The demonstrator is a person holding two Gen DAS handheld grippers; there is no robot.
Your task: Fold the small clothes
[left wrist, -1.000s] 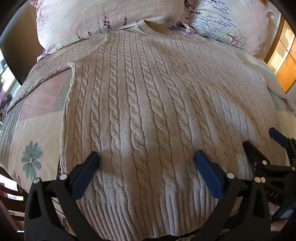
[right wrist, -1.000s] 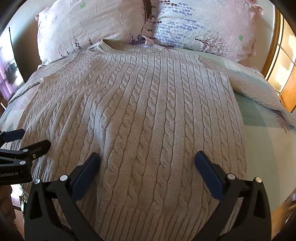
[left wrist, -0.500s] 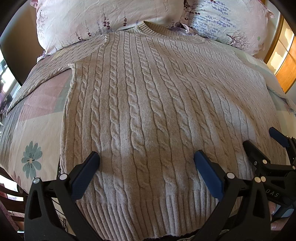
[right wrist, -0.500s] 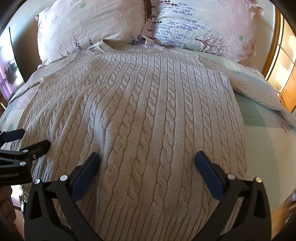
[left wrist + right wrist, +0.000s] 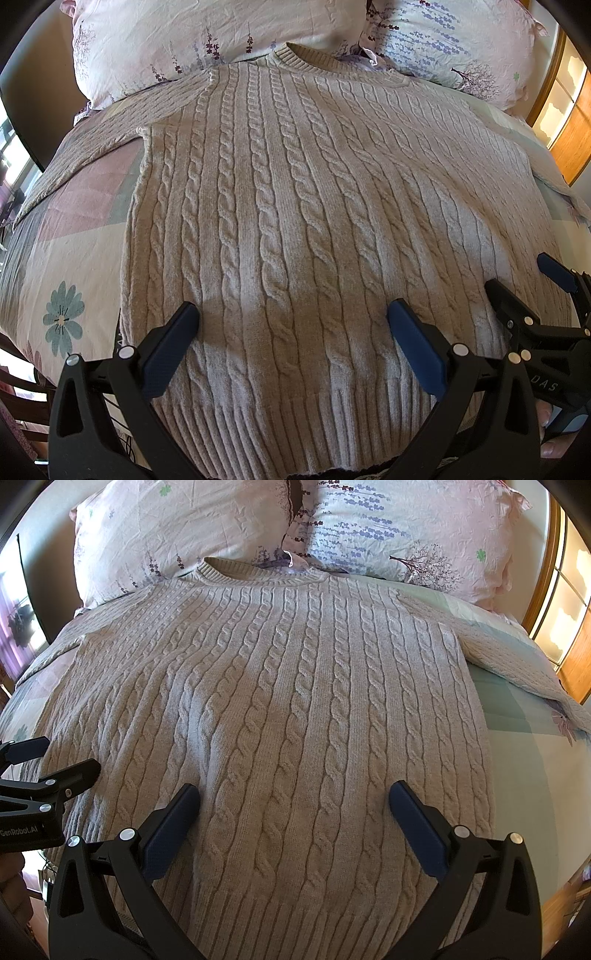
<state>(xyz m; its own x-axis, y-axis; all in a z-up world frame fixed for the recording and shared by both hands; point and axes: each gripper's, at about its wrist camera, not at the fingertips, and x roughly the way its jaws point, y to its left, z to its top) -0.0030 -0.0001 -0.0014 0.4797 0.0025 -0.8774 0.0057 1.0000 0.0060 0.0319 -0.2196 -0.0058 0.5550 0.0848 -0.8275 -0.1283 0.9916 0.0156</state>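
A beige cable-knit sweater (image 5: pixel 295 206) lies flat and face up on the bed, collar toward the pillows and ribbed hem toward me. It also fills the right wrist view (image 5: pixel 280 716). Its sleeves spread out to the left (image 5: pixel 85 147) and to the right (image 5: pixel 517 657). My left gripper (image 5: pixel 291 325) is open and empty, hovering over the lower left part of the sweater near the hem. My right gripper (image 5: pixel 293 805) is open and empty over the lower right part. Each gripper shows at the edge of the other's view.
Two floral pillows (image 5: pixel 177 528) (image 5: pixel 406 524) stand at the head of the bed. A patchwork bedsheet (image 5: pixel 62 258) with a flower print shows on the left, and green sheet (image 5: pixel 524 731) on the right. A wooden frame (image 5: pixel 576 653) is at the far right.
Both grippers have stayed open and almost still over the hem. The left view has shifted very slightly; the sweater has not moved.
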